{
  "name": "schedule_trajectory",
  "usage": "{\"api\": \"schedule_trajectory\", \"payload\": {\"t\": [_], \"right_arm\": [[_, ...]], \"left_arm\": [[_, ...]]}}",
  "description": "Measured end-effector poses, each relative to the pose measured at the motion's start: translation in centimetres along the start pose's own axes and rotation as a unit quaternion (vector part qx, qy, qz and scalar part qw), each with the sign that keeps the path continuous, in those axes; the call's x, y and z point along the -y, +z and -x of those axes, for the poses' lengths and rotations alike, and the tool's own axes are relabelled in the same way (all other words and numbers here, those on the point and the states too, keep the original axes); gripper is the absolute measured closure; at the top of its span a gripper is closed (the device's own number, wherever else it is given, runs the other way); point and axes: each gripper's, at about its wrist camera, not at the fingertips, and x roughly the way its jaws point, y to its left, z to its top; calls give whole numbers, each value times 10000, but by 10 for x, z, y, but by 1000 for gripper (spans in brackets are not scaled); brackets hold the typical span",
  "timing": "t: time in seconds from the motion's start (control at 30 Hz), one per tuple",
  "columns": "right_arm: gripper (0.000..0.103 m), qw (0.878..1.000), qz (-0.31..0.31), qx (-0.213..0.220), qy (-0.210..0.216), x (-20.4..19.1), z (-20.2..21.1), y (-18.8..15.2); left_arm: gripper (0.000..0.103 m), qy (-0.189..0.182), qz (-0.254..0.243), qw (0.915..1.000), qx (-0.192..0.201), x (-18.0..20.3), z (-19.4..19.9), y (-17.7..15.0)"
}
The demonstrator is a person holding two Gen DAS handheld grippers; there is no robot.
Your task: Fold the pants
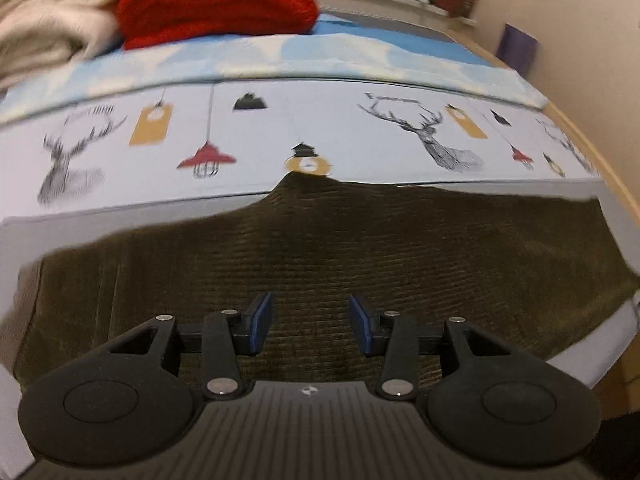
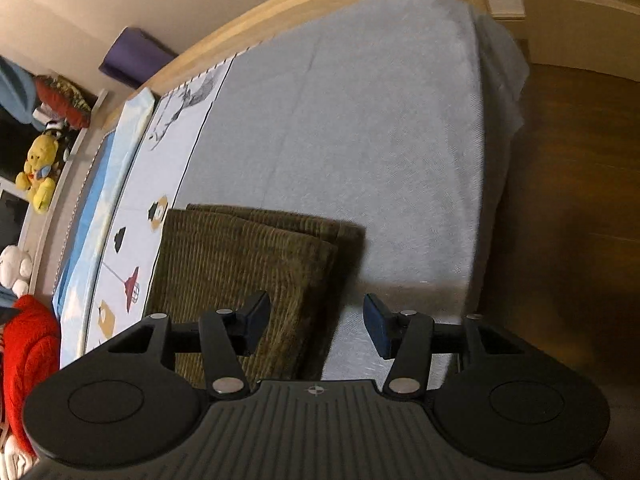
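Here both tongs, left and right, gape empty over olive pants.

1 pr pants, 2 grippers: left gripper & right gripper.

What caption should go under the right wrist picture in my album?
Open right gripper hovers over folded olive-brown corduroy pants on a grey bed sheet.

Lighting dim, warm, indoor; source not visible. Both views carry heavy fisheye bending, corners vignetted black. Motion blur softens the upper half of the left wrist view. In the right wrist view the pants cast a soft shadow to their right; the lower right is murky brown.
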Motion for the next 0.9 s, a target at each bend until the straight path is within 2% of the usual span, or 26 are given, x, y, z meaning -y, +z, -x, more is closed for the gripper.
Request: {"api": "schedule_trajectory", "payload": {"t": [0.27,0.33,0.37,0.4,0.57,0.67,0.73,0.8,0.9], "right_arm": [[50,9998,65,93,-162,-8,-25,8],[67,9994,135,157,-266,-13,-29,9],[81,9994,117,162,-270,-14,-29,9],[85,9995,80,191,-255,-15,-29,8],[88,9968,306,713,-186,-47,-8,-3],[88,9912,715,1115,-6,-80,19,-16],[88,9786,1402,1491,219,-116,45,-37],[88,9535,2279,1910,487,-159,74,-73],[88,8873,3700,2482,1190,-218,119,-158]], "left_arm": [[56,143,-6,9999,9,-9,2,0],[56,204,39,9998,-9,-14,1,0],[56,229,79,9997,-10,-16,1,1],[56,247,117,9996,-7,-18,1,1],[56,294,260,9992,35,-26,5,3],[56,279,294,9991,79,-29,9,2],[56,280,289,9991,114,-32,12,2],[56,305,304,9990,145,-38,14,0],[56,369,417,9983,158,-53,18,-2]]}}
